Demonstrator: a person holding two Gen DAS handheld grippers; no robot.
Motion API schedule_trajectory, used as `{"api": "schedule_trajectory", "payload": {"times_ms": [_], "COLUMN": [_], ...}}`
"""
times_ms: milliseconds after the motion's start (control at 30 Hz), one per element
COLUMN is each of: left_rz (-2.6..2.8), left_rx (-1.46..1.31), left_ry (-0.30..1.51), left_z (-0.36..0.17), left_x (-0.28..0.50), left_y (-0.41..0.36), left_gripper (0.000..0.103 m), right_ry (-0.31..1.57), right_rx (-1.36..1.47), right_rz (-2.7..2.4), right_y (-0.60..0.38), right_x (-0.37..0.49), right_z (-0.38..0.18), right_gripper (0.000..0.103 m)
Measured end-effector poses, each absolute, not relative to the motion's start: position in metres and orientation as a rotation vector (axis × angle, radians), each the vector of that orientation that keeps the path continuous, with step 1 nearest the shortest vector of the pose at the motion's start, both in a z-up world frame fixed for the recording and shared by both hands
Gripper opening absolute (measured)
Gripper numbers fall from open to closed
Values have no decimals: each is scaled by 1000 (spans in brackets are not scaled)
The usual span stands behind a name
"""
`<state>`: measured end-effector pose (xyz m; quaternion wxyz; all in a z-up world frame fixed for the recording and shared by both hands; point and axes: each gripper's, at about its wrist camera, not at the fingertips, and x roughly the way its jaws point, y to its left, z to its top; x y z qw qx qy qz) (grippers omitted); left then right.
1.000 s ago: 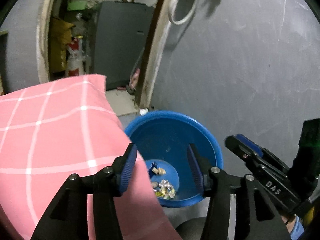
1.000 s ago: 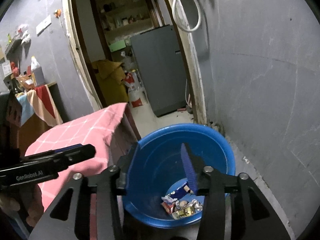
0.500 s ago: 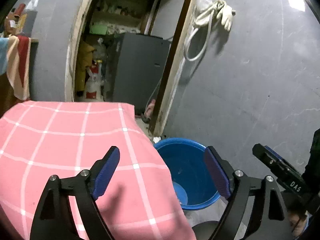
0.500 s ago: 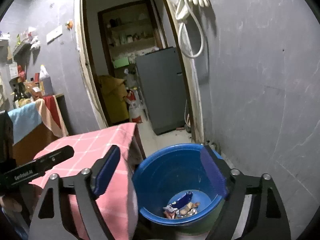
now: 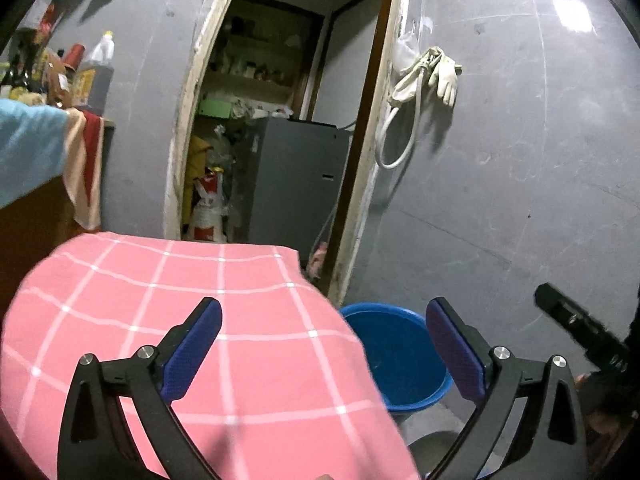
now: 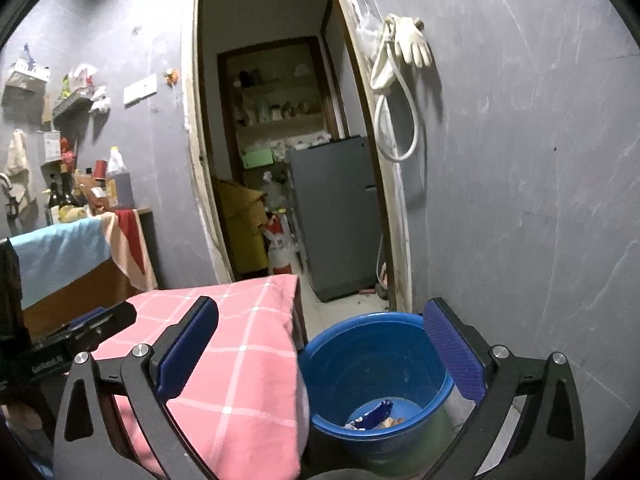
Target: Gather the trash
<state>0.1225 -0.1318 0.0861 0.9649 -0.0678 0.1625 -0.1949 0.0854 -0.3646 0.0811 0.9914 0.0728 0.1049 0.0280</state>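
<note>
A blue plastic bucket (image 6: 376, 364) stands on the floor beside a table with a pink checked cloth (image 6: 240, 360). Wrappers (image 6: 374, 414) lie in its bottom. It also shows in the left wrist view (image 5: 396, 356), partly behind the cloth (image 5: 200, 320). My right gripper (image 6: 320, 354) is open and empty, above and in front of the bucket. My left gripper (image 5: 322, 352) is open and empty, over the cloth's right edge. The right gripper's body (image 5: 580, 332) shows at the right of the left wrist view, and the left gripper's body (image 6: 80, 336) at the left of the right wrist view.
A grey wall (image 6: 520, 200) rises right of the bucket, with a white hose and glove (image 6: 400, 64) hanging on it. A doorway (image 6: 280, 160) behind leads to a grey fridge (image 6: 340, 216). A cluttered counter with towels (image 6: 72, 248) stands at the left.
Both grippers have opened wider and drawn up and back from the bucket. The views now show more of the wall and doorway, and the bucket sits lower and smaller.
</note>
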Motion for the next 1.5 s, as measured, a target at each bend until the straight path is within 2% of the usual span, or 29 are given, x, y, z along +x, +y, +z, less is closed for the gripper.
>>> {"api": "schedule_trajectory", "payload": {"times_ms": [567,1500], "left_rz": [-256,-180], "left_rx": [-93,-46], "left_ry": [277,305], "left_z": [59,8], "left_x": [43,13], "left_y": [-88,-67], "left_gripper": [101,101], "right_ry": [159,176], "right_rx": [121,38], "right_rz": [28,-22], "right_y": [-325,-295], "right_x": [12,-23], "right_z": [58,12], "right_gripper": [103,103]}}
